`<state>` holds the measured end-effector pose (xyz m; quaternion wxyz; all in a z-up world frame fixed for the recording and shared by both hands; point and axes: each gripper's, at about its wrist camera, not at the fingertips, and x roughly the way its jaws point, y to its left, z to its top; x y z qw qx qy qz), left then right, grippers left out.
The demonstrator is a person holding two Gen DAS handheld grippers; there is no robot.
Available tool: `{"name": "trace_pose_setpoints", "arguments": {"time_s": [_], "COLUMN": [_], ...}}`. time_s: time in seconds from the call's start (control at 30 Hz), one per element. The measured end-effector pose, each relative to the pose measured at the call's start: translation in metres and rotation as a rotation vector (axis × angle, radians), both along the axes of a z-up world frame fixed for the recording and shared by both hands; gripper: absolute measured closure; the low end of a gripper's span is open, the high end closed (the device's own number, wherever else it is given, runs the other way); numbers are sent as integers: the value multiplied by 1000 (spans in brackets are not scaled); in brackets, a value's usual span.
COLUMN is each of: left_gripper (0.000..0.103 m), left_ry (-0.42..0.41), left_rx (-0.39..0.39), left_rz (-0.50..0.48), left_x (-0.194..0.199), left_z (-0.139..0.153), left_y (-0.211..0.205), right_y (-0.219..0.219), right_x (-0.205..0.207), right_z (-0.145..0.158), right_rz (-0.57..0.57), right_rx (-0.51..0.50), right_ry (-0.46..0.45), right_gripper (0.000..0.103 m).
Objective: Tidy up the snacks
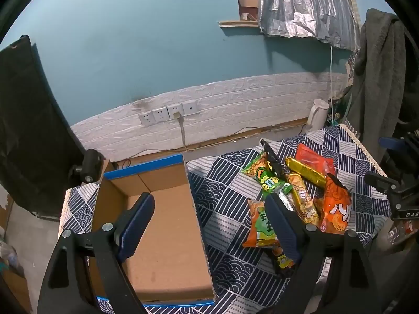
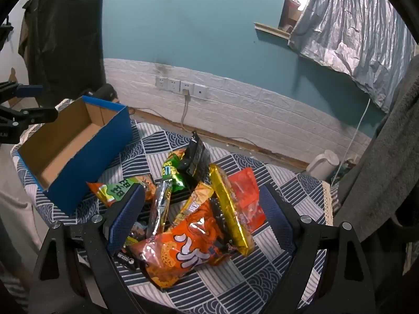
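Observation:
A pile of snack packets lies on the patterned tablecloth (image 1: 222, 183): an orange puffed-snack bag (image 2: 180, 243), a gold bar packet (image 2: 227, 206), a red packet (image 2: 246, 196), a green packet (image 2: 171, 171), a black packet (image 2: 195, 157) and a silver one (image 2: 159, 204). An empty blue cardboard box (image 1: 162, 225) stands left of the pile and also shows in the right wrist view (image 2: 86, 141). My left gripper (image 1: 209, 206) is open, above the box's right wall. My right gripper (image 2: 201, 206) is open, straddling the pile above the orange bag.
A white kettle (image 2: 323, 167) stands at the table's far right corner. A wall with sockets and a plugged cable (image 1: 180, 128) runs behind. A grey garment (image 1: 377, 78) hangs at right. A dark cloth (image 1: 28, 120) hangs at left.

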<state>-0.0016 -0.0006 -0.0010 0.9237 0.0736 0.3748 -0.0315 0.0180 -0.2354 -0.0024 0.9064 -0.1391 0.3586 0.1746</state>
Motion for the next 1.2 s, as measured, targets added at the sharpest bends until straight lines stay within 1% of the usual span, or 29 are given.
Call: {"name": "trace_pose_setpoints", "arguments": {"time_s": [1.2], "left_gripper": [15], "left_ry": [20], "left_rx": [-3], "left_rz": [-6], "left_x": [-3], "left_z": [-7], "left_y": [-3], "right_y": [0], "right_x": [0], "right_z": [0], "right_rz": [0], "right_rx": [-1], "right_ry": [2], "right_gripper": [16]}}
